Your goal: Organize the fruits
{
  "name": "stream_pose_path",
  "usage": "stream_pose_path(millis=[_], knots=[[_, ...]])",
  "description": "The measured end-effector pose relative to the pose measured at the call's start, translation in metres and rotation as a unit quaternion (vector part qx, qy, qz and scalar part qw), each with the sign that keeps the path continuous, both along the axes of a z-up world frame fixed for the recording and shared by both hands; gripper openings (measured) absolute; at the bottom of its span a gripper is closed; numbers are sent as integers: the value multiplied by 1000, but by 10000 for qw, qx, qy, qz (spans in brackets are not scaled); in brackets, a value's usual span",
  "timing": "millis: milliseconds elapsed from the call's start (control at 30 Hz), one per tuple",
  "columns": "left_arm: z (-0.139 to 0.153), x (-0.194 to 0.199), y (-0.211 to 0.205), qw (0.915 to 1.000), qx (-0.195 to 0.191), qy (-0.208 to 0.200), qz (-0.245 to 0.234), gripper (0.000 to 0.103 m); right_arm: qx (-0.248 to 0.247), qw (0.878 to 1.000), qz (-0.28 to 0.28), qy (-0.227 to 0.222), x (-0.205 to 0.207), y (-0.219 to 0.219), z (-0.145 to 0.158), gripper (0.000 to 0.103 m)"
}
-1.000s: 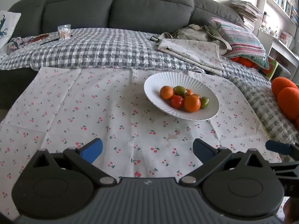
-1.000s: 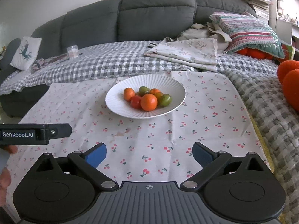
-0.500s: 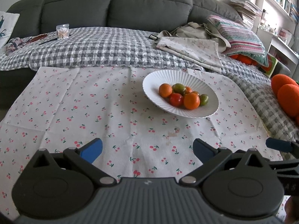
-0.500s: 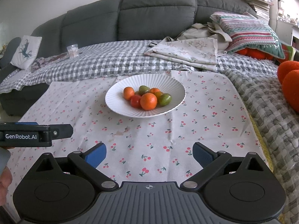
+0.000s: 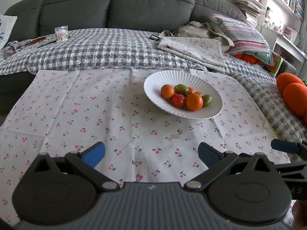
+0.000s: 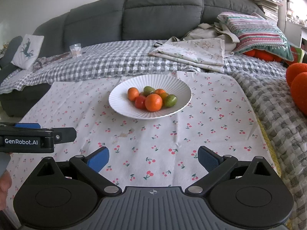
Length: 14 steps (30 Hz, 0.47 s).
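Note:
A white ribbed bowl [image 5: 153, 80] [image 6: 119, 103] stands on a cherry-print cloth [image 5: 86, 115] [image 6: 211, 118]. It holds several small fruits: oranges [image 5: 194, 102] [image 6: 153, 102], a red tomato [image 5: 178, 100] [image 6: 140, 102] and green ones [image 5: 207, 100] [image 6: 170, 100]. My left gripper [image 5: 151, 154] is open and empty, well short of the bowl, and its side shows in the right wrist view [image 6: 38, 136]. My right gripper [image 6: 153, 158] is open and empty, also short of the bowl; one of its blue fingers [image 5: 284, 146] shows in the left wrist view.
A grey sofa [image 5: 115, 9] with a checked blanket [image 5: 105, 53] lies behind. Folded floral cloth [image 5: 191, 48], a striped pillow [image 5: 247, 36] and orange plush things [image 5: 293, 94] are to the right. A small bag [image 5: 61, 34] sits at back left.
Both grippers have crept slightly, so the bowl sits a touch further left in the left wrist view. Both stay open and empty.

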<state>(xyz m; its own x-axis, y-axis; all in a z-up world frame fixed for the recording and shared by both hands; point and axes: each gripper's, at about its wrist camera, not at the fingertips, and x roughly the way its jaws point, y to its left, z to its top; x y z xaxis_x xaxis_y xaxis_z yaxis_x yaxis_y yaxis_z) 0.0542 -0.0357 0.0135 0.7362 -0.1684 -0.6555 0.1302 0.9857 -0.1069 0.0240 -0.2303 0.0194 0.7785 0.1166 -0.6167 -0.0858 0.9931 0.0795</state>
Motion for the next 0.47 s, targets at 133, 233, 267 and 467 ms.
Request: stream_pose_path(millis=[133,233,267,467], knots=[[0,0,-1,10000,11,3,-14,102,-6,10000,4,11,0,0,0,100],[0,0,-1,10000,6,8,-9,102,-8,10000,9,12,0,0,-1,100],[0,0,-1,10000,5,13,-6,102,-7,10000,8,14,0,0,-1,100],[-2,0,-1,10000,-10,45,-11,102,-12,10000,10,16,0,0,-1,100]])
